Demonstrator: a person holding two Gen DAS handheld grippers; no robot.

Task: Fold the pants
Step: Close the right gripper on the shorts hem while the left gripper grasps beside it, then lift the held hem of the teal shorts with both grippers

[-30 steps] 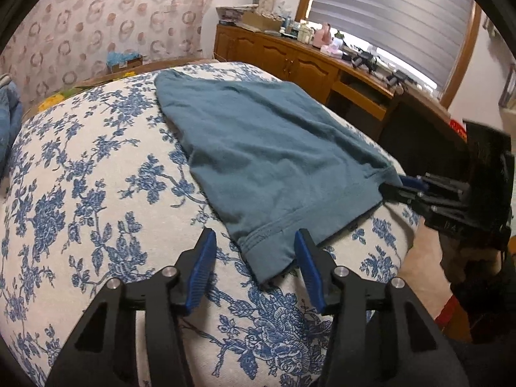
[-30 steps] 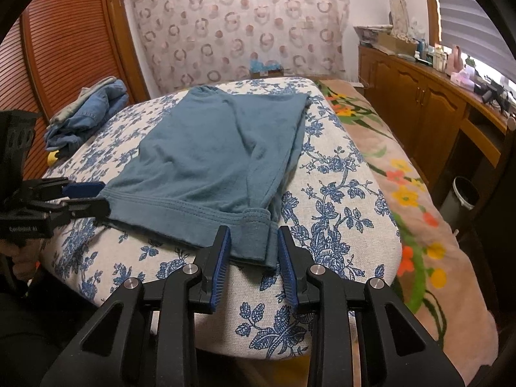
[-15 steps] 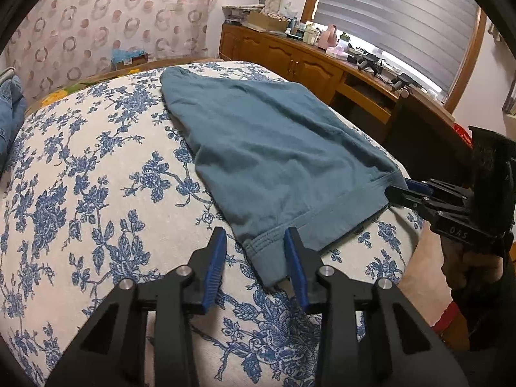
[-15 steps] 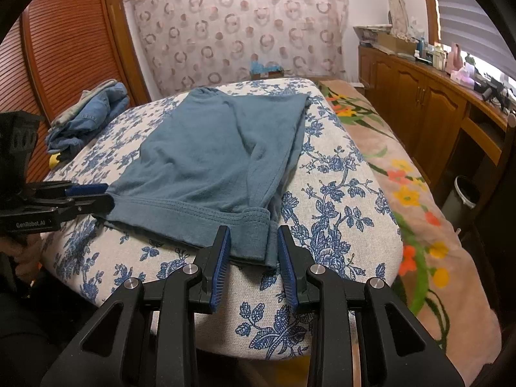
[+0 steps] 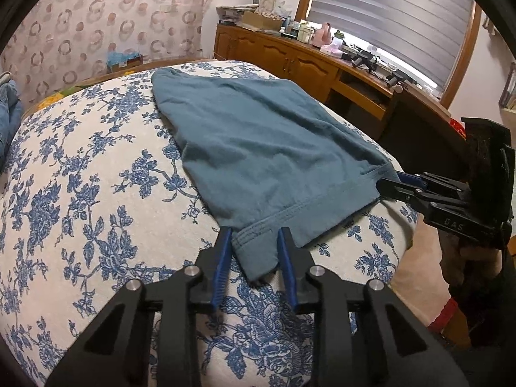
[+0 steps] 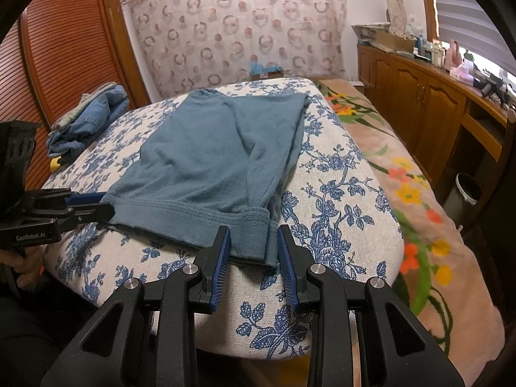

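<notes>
Closing left gripper (image 5: 254, 248) and right gripper (image 6: 253, 245) straddle pants (image 5: 258, 148) waistband corners.

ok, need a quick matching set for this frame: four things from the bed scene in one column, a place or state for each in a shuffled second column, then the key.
Things:
1. teal folded cotton pants
2. crumpled blue denim jeans
3. dark round waste bin
4. left gripper

Places or states:
A. on the floor beside the wooden cabinets
B. jaws closing around a near waistband corner
C. spread flat on the blue-flowered white bedcover
D. heaped at the bed's far edge by the slatted wooden door

Pairs: 1-C, 2-D, 3-A, 4-B
</notes>
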